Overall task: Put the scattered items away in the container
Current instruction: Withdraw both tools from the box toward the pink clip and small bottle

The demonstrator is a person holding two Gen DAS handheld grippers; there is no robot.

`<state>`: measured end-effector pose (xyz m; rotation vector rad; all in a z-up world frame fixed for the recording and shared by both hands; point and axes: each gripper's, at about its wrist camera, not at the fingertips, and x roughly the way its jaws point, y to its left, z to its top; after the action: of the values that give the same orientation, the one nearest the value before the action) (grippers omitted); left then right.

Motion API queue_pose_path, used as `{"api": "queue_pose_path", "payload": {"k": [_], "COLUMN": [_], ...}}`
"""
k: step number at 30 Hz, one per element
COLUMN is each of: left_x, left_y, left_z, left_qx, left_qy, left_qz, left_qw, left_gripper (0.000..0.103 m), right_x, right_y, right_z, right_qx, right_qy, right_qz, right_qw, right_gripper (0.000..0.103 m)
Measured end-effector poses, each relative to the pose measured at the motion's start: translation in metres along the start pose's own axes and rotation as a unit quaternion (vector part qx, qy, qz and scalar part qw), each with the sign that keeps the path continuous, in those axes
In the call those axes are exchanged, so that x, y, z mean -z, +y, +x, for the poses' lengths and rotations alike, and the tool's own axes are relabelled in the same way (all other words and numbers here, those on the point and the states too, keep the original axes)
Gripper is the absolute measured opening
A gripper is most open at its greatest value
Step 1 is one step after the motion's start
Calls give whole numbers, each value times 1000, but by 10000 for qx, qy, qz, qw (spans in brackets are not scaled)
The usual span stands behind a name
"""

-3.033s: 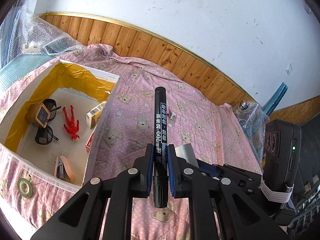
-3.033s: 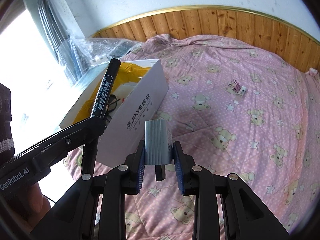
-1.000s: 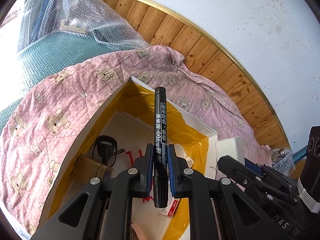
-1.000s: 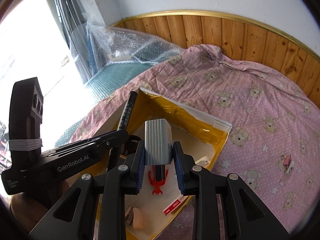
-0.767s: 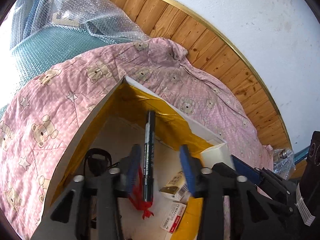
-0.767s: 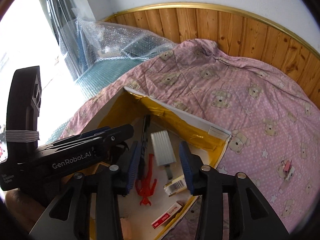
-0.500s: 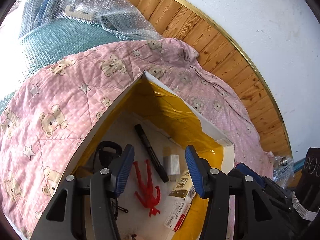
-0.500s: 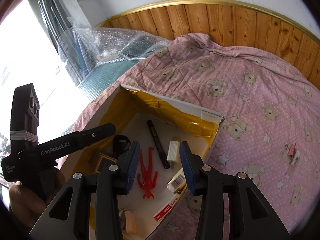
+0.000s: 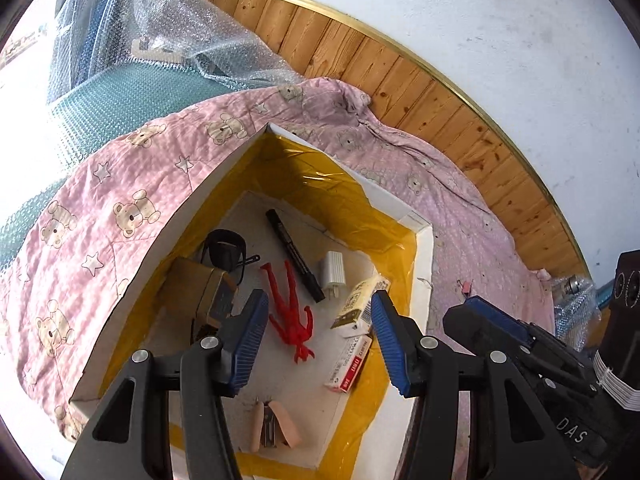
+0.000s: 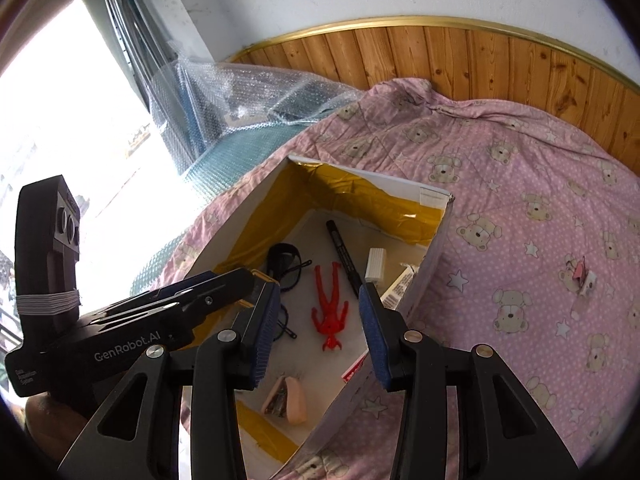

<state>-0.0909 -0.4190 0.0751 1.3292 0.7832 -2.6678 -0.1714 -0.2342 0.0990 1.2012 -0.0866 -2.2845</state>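
Now that both grippers have let go, the black marker (image 9: 295, 256) and the white ribbed block (image 9: 333, 269) lie on the floor of the box (image 9: 425, 256), side by side toward its far corner — a second ago each was clamped upright between blue pads. The left gripper (image 9: 316, 338) stands wide and empty above the box, and the right gripper (image 10: 318, 330) is likewise spread with nothing in it. Beside the new arrivals sit a red figure (image 9: 291, 307), dark glasses (image 9: 224, 245), small cartons (image 9: 360, 307) along the right wall and a stapler (image 9: 274, 426) near the front edge. One stray remains by my reading: a small pink clip (image 10: 580, 275) out on the quilt (image 10: 520, 208), well apart from the box — likely the next pickup.
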Motion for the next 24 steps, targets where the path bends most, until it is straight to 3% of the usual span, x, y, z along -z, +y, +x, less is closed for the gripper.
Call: {"api": "queue_pose_path", "payload": {"k": [14, 24], "left_x": [37, 71], "left_y": [-29, -53], "left_z": [-50, -59], "left_qx": [109, 106], "left_qy": [-276, -238], "left_qz": [200, 420], "left_qw": [9994, 9988], "left_gripper": [54, 55], "right_x": [39, 78], "right_y": [12, -12], "right_z": [-53, -77], "right_qx": [-146, -222], "right_qy": [-258, -339], "right_qz": [19, 328], "right_qw": [9996, 9986], "right_gripper": [44, 44]}}
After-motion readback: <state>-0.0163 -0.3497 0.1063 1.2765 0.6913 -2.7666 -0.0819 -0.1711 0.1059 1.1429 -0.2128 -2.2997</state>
